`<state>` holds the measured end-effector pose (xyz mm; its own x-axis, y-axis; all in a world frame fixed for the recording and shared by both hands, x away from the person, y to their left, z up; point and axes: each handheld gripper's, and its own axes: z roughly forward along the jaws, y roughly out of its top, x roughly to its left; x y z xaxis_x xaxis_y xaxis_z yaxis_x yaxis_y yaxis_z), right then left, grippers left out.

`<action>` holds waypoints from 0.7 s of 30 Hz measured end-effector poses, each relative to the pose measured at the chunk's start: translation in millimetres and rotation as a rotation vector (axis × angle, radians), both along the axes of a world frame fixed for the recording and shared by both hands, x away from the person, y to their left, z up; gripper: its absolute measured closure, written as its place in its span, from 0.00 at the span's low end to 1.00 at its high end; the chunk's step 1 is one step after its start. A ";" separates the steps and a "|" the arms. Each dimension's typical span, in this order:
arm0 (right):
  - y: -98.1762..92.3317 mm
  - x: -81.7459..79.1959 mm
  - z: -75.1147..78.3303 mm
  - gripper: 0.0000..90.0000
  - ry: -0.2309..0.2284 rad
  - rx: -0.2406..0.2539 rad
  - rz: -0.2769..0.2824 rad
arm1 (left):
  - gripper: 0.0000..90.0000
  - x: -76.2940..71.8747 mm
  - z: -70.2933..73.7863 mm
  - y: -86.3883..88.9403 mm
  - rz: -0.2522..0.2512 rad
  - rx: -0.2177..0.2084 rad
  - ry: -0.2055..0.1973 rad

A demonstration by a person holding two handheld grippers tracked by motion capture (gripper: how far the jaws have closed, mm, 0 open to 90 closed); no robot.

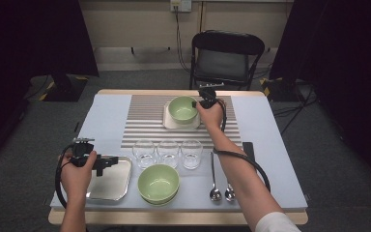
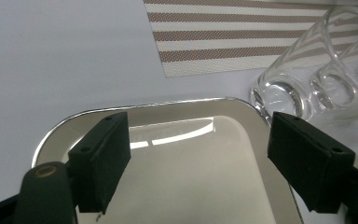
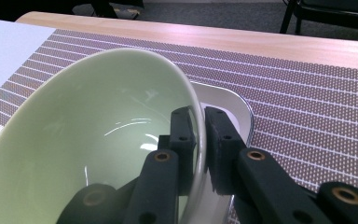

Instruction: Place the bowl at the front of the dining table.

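Right gripper (image 3: 199, 140) is clamped on the rim of the green bowl (image 3: 98, 140), one jaw inside the wall, one outside, pads pressed tight. That bowl sits on the white square plate (image 3: 235, 105) at the far side of the striped placemat (image 3: 307, 93), and from the high view it looks seated there, though the gripper has not let go yet. So the placing seems nearly done; the release is what's left.

Over on the near left, the left gripper (image 2: 198, 154) hovers with its jaws spread wide and nothing between them, above the steel tray (image 2: 135, 112). Just beyond the tray stand three clear glasses (image 1: 168, 152) in a row, then a second green bowl (image 1: 158, 183) at the near edge of the surface (image 1: 270, 125), apparently on another bowl beneath it, and two spoons (image 1: 221, 186) to its right. My guess is these wait their turn.

Hard to tell: whether the held bowl's base fully rests on the plate, since the bowl itself hides the contact in the right gripper view.
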<state>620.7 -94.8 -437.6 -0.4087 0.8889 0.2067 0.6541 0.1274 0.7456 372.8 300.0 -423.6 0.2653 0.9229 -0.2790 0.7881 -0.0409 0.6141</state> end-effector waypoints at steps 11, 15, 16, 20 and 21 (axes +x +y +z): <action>-2.0 -0.3 -1.4 0.88 -0.018 -0.033 -0.001 | 0.24 -0.7 0.9 -0.4 0.006 0.007 -0.004; -5.1 -1.4 0.7 0.87 -0.020 -0.016 0.000 | 0.24 -1.1 1.4 -1.6 0.001 0.008 -0.006; -5.6 -2.3 2.2 0.86 -0.028 -0.014 0.003 | 0.24 -1.0 1.4 -1.9 -0.002 0.007 -0.007; -7.1 -6.1 7.0 0.90 -0.037 -0.026 -0.002 | 0.24 -1.4 1.8 -3.5 0.000 0.008 -0.009; -7.9 -7.0 8.0 0.92 -0.040 -0.036 -0.002 | 0.24 -1.7 2.3 -3.5 -0.001 0.011 -0.009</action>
